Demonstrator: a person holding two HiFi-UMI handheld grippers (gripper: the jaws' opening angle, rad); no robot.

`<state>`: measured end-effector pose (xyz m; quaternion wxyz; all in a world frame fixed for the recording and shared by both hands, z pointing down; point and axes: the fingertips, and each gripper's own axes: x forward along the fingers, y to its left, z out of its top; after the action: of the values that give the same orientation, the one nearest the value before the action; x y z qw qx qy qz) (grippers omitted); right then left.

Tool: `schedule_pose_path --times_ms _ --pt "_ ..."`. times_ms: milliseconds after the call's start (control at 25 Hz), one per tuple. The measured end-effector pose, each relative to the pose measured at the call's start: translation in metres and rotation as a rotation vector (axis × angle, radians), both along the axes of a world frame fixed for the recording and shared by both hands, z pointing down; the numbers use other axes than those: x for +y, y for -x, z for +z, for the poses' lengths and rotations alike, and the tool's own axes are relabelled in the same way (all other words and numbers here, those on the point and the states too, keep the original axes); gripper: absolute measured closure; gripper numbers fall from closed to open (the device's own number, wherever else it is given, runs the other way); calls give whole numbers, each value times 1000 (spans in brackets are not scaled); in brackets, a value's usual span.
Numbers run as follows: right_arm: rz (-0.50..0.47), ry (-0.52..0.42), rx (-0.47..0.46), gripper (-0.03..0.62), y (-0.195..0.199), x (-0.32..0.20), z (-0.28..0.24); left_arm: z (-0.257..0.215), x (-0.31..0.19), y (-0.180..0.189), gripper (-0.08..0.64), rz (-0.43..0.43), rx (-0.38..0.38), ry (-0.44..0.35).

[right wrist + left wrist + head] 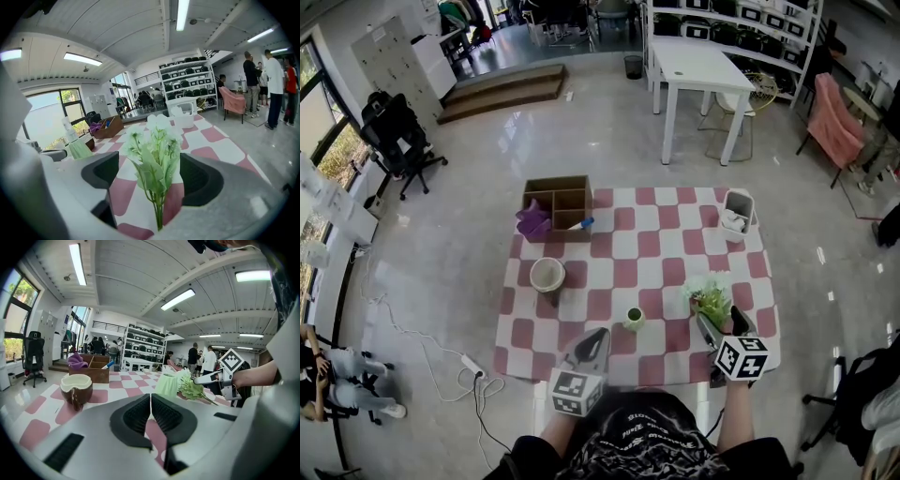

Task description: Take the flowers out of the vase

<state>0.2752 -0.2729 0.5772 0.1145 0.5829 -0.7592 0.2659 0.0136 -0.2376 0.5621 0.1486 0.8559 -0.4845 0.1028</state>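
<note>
Since the flowers (711, 298) lie on the checked cloth (619, 253) at 3 o'clock of the vase (634, 319), we judge them removed. Right gripper (721, 328) jaws stand wide, pads clear of the stems, presumably to free them. Left gripper (594, 339) is closed on nothing, parked at 8 o'clock.

One vase (634, 319), one bouquet (711, 298) — one bowl (547, 274)

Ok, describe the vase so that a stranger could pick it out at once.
Look at the pink-and-white checkered mat on the floor, then its near edge, in the middle. The vase stands there alone: small and pale green, unlike the wider brown bowl further left and the flowers lying to its right.
</note>
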Motion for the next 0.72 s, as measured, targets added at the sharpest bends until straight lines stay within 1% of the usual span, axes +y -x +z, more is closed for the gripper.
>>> schedule_pose_path --times_ms 360,520,720 --pt "-7 -186 14 198 3 8 -57 -5 5 1 543 -1 5 -22" --pt "-31 -236 17 198 8 14 -75 -14 7 -1 544 0 20 -31" --pt "-72 -272 28 199 17 24 -86 -20 10 -1 543 4 26 -57"
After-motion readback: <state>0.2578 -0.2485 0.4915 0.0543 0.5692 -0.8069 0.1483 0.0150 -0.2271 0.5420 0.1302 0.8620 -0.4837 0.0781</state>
